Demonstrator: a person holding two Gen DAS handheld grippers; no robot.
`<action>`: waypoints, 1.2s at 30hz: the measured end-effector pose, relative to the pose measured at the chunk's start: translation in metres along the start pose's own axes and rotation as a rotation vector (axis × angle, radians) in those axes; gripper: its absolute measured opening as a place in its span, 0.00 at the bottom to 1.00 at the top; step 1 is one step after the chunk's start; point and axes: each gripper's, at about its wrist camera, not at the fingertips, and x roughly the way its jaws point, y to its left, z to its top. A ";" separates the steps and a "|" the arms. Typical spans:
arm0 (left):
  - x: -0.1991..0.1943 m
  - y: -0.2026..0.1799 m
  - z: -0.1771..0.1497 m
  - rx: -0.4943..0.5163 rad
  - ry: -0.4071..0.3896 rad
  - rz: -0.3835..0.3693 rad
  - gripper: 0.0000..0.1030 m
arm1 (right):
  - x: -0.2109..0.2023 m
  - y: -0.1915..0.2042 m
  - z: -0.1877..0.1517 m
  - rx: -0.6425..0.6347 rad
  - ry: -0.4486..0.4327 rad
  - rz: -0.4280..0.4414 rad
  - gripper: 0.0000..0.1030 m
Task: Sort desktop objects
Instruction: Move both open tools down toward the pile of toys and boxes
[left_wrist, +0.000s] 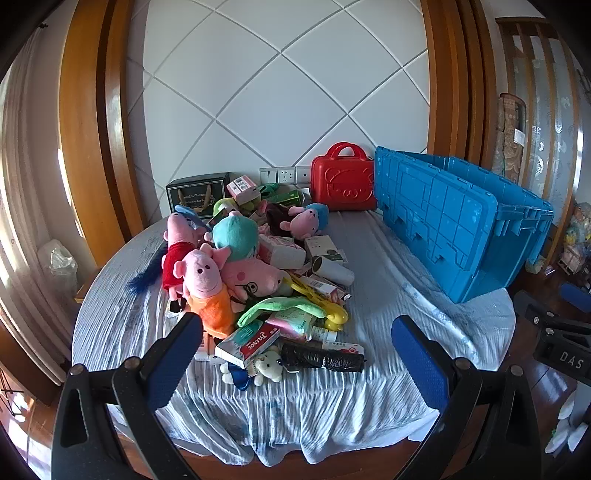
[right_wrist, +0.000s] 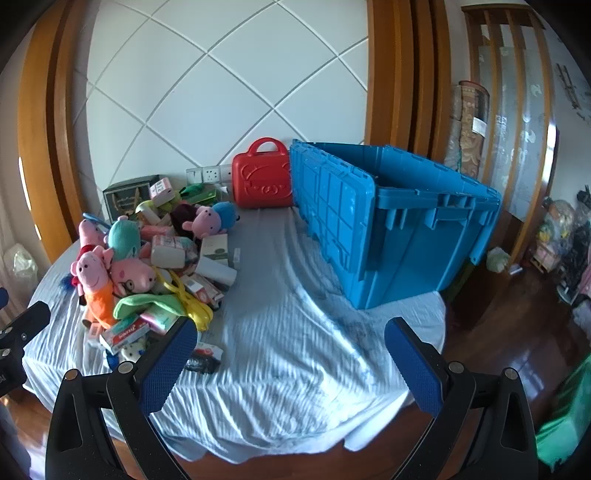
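nothing looks sorted yet: the whole heap of plush toys and boxes (left_wrist: 258, 273) sits on the bench (right_wrist: 295, 350) left of the blue crate (right_wrist: 399, 236), while the left gripper (left_wrist: 295, 354) and right gripper (right_wrist: 288, 358) hover with jaws wide open and empty.

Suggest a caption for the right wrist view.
Open right gripper hovering over a cloth-covered table, toy pile left, blue crate right.

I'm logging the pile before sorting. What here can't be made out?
- Crate contents: both views, walls and hinged lid hide them.
- Items under the plush pigs: buried, both views.
- Small box labels: too small to read.
- Black roll: right view, the hand-held gripper's finger covers most.
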 end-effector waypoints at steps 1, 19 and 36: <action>0.001 0.000 -0.001 0.001 0.001 0.004 1.00 | 0.000 0.001 0.000 -0.003 0.000 0.001 1.00; 0.074 0.077 -0.036 -0.014 0.178 0.121 0.99 | 0.092 0.067 -0.020 -0.105 0.168 0.127 1.00; 0.226 0.101 -0.098 -0.020 0.463 -0.006 0.88 | 0.230 0.143 -0.063 -0.274 0.459 0.143 0.65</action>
